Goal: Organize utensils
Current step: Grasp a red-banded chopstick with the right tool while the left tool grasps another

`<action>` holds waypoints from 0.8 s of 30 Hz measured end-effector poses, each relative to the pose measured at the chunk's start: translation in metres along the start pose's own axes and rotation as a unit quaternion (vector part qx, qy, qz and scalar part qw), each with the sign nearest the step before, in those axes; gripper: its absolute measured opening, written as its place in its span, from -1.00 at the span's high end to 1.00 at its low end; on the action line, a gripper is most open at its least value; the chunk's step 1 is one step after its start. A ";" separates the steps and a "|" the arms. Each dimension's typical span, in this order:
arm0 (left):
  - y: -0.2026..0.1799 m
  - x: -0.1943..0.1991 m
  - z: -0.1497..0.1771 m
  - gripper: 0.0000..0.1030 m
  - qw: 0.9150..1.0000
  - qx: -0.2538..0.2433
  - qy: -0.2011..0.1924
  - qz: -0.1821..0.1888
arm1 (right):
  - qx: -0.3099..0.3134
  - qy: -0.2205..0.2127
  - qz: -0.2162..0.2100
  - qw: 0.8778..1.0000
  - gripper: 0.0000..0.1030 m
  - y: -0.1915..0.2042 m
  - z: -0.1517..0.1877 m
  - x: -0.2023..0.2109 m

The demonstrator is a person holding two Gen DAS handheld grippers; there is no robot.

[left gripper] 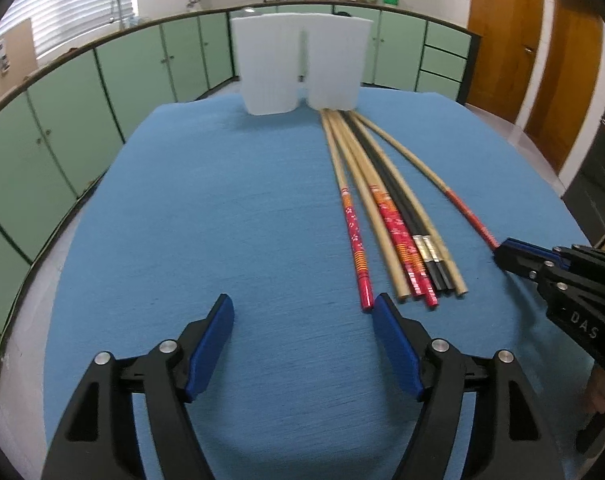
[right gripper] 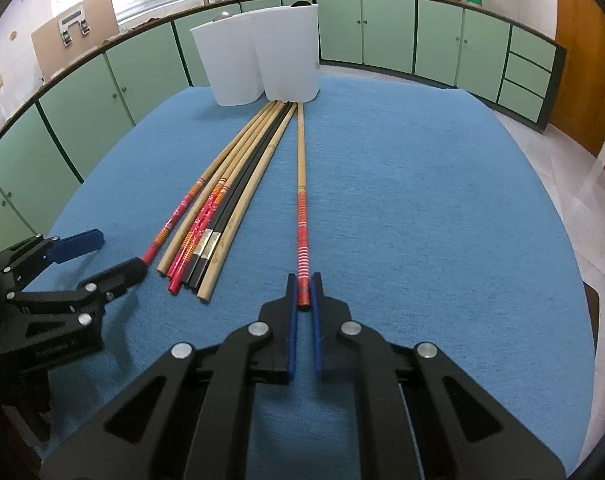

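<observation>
A: What takes up most of the view?

B: A blue cloth (right gripper: 402,200) over the table, with green cabinets (right gripper: 386,32) curving round behind it.

A: And on the cloth?

B: At the far end, two white tubs (right gripper: 258,60) stand upright and touch each other. From their foot a bundle of chopsticks (right gripper: 222,208) fans toward the cameras: plain wooden ones, black ones, and some with red patterned handles. Their far tips lie at the base of the right tub.

A: Is any stick apart from the rest?

B: Yes, a single chopstick (right gripper: 301,200), red-banded at the handle, lies by itself to the right of the bundle, pointing straight at the tubs.

A: The right gripper?

B: The right gripper (right gripper: 303,292) is pinched tight on the handle end of that single chopstick, blue pads on either side. The stick lies flat along the cloth.

A: And the left gripper?

B: The left gripper (left gripper: 302,312) hangs low over the cloth with its jaws spread wide and nothing between them. Its right finger (left gripper: 394,344) sits just beside the nearest red handle in the bundle.
</observation>
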State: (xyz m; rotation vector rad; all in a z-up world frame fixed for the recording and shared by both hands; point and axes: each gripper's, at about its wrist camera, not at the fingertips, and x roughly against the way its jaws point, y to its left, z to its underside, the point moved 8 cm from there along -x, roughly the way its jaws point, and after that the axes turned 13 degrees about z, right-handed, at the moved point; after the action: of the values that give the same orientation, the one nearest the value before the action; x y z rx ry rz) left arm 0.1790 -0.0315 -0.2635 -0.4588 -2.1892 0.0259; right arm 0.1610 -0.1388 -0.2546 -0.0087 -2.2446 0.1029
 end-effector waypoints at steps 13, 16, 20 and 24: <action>-0.009 -0.008 -0.008 0.09 1.000 -0.013 0.000 0.007 | -0.001 0.002 -0.010 1.000 0.82 0.001 0.001 -0.001; -0.019 -0.009 -0.008 0.61 0.999 -0.026 -0.001 0.023 | -0.005 0.003 -0.015 1.000 0.89 0.000 0.001 -0.001; -0.021 -0.010 -0.008 0.88 0.999 -0.024 -0.003 0.038 | -0.011 0.003 -0.021 1.000 0.90 -0.001 0.001 0.001; -0.020 0.000 -0.012 0.88 0.999 -0.029 -0.011 0.036 | -0.007 -0.006 -0.016 1.000 0.90 -0.004 -0.004 0.008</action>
State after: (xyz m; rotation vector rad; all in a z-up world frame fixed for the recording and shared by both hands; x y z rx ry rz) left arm 0.1823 -0.0521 -0.2526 -0.5724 -2.1988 0.0063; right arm 0.1592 -0.1419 -0.2463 0.0213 -2.2563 0.0697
